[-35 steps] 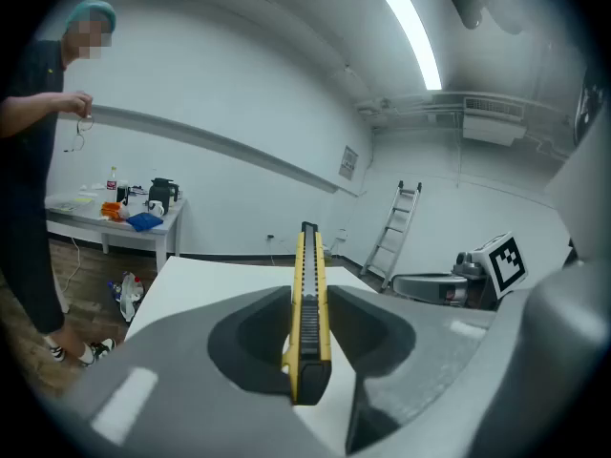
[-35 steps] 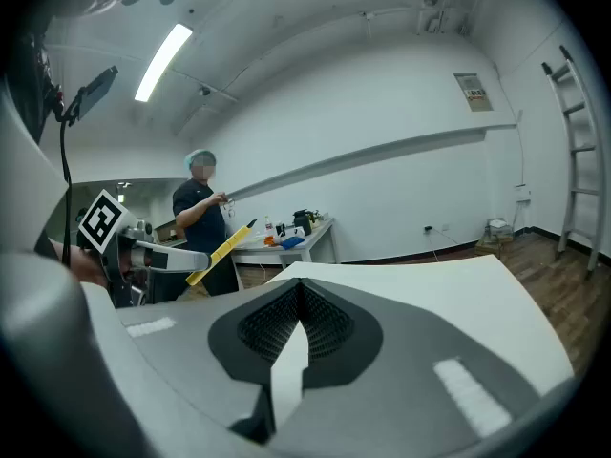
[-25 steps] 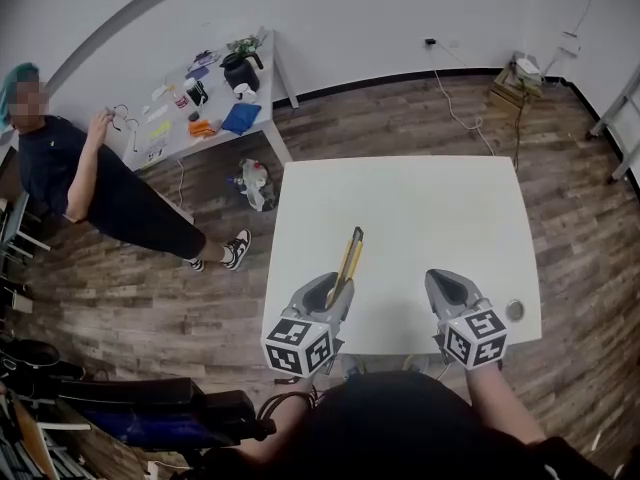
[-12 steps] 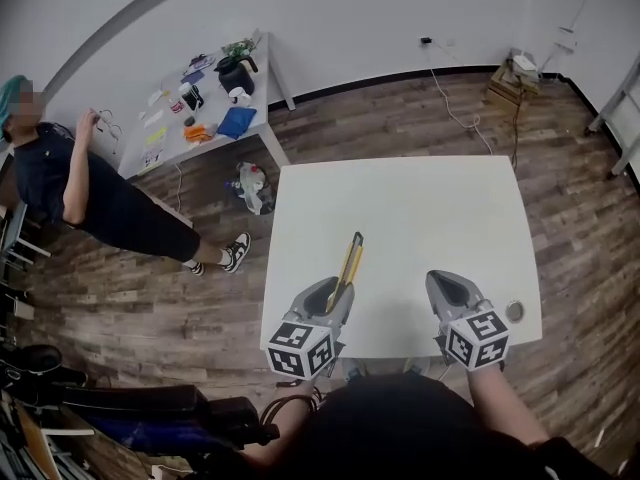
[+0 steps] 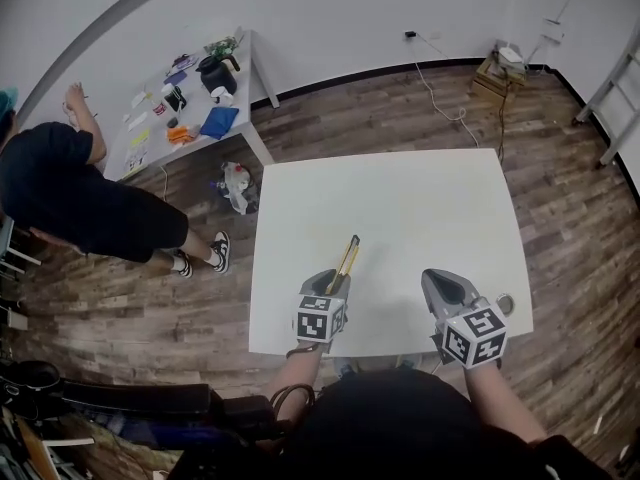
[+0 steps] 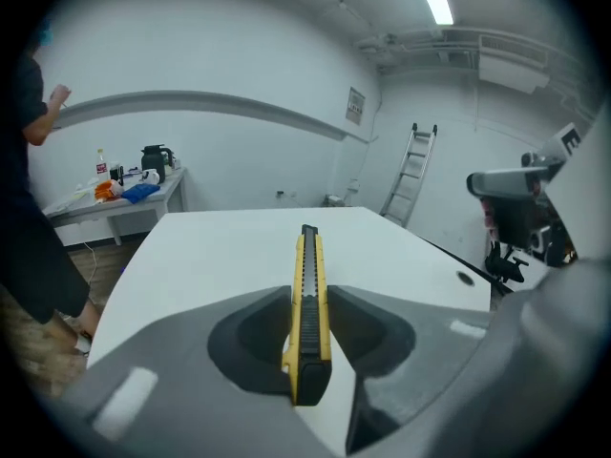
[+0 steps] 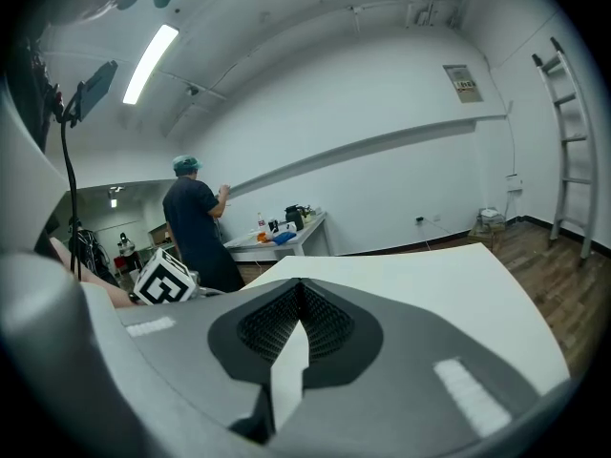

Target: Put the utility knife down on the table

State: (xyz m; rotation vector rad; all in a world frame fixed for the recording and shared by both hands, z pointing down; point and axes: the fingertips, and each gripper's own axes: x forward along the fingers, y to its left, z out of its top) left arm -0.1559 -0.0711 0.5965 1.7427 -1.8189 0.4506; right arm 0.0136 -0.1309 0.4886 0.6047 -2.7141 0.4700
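Note:
A yellow and black utility knife (image 6: 308, 294) sticks out forward from my left gripper (image 6: 307, 299), whose jaws are shut on its rear half. In the head view the knife (image 5: 346, 260) points away over the near left part of the white table (image 5: 410, 208), with the left gripper (image 5: 331, 293) low over the tabletop. Whether the knife touches the table I cannot tell. My right gripper (image 5: 447, 290) hovers over the near right part of the table, shut with nothing in it, its jaws (image 7: 298, 305) closed tip to tip.
A small dark hole (image 5: 504, 303) sits near the table's right front corner. A person in dark clothes (image 5: 70, 193) stands at the left beside a cluttered side table (image 5: 185, 98). A ladder (image 6: 409, 165) leans on the far wall.
My left gripper has turned so its marker cube faces the camera more squarely and has dropped lower toward the table with the knife. The person at the left has shifted further left.

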